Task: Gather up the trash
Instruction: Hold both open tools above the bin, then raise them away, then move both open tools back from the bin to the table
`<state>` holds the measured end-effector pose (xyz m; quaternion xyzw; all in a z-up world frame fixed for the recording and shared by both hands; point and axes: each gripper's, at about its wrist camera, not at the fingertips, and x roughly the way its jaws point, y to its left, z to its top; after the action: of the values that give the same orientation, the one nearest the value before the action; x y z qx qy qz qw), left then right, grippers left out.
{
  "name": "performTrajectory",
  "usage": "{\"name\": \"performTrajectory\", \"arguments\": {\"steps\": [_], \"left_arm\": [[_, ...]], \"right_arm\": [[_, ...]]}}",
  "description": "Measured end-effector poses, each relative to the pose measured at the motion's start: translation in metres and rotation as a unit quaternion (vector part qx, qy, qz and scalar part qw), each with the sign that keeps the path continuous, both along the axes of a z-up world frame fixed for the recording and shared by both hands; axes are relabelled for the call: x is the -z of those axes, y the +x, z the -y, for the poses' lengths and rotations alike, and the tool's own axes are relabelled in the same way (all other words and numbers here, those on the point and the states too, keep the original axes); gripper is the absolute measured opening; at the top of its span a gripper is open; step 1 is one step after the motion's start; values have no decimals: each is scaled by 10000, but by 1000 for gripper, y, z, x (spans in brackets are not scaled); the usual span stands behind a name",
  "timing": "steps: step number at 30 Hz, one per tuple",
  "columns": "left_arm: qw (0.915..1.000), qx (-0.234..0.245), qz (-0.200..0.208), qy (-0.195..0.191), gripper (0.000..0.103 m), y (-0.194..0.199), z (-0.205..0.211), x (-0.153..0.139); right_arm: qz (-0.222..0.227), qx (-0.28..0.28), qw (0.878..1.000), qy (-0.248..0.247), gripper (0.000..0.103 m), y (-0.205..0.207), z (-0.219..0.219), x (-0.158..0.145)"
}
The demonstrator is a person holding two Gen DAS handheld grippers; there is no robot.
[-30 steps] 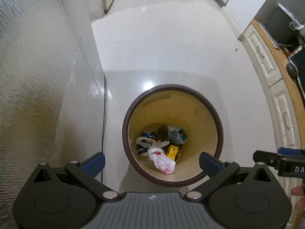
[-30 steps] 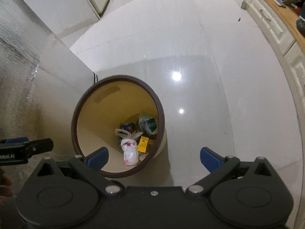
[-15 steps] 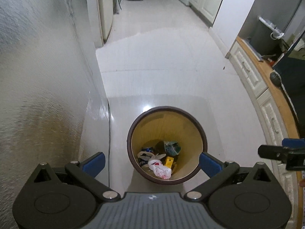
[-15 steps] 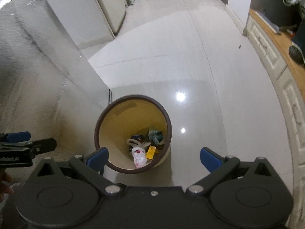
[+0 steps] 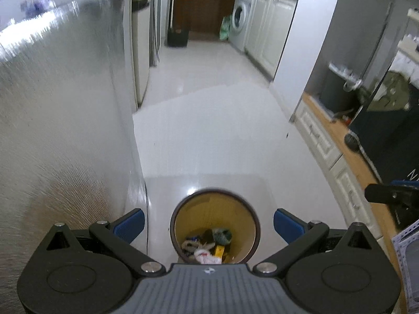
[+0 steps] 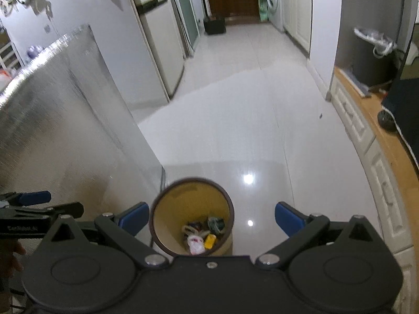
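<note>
Shiny white floor tiles (image 5: 209, 120) fill a long kitchen hall, and the lights make bright spots on them. A round bin (image 5: 215, 225) with a dark brown rim and a yellow inside stands on the floor, close to a tall silver wall panel (image 5: 60, 130). Down in the bin lies the trash: a white plastic bag (image 5: 207, 257) with red marks, a yellow pack (image 5: 219, 250) just beside it, and a crumpled green wrapper (image 5: 222, 236) behind them. The left hand-held gripper (image 5: 208, 223) hangs high over the bin with its blue fingertips (image 5: 130, 222) spread wide, and nothing is between them. The right hand-held gripper (image 6: 210, 218) is also up above the bin, a bit to the right of it, with its blue fingertips (image 6: 288, 219) spread wide and nothing in them. In the right wrist view the bin (image 6: 192, 216) sits between the fingertips, nearer the left one, and the white bag (image 6: 196, 244) shows at the bottom. Far down the hall is a washing machine (image 5: 239, 21) next to white cupboards (image 5: 264, 31). A long wooden surface (image 5: 348, 151) with white drawers under it runs along the right side. A small black box (image 6: 214, 24) sits on the floor at the far end.
</note>
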<state>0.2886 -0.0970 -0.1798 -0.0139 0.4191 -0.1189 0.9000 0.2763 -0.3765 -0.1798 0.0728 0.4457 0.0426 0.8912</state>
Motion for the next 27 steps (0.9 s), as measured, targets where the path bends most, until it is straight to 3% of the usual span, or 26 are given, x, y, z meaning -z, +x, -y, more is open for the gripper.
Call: {"name": "performTrajectory", "arguments": {"steps": [13, 20, 27], "left_arm": [[9903, 257, 1355, -173, 103, -83, -8, -105], [9809, 161, 1934, 92, 103, -126, -39, -146], [9706, -22, 2381, 350, 103, -140, -87, -185]], "right_arm": [[1390, -209, 9899, 182, 103, -30, -12, -92], [1865, -455, 9808, 347, 103, -26, -37, -125], [2163, -778, 9719, 514, 103, -16, -76, -151]]}}
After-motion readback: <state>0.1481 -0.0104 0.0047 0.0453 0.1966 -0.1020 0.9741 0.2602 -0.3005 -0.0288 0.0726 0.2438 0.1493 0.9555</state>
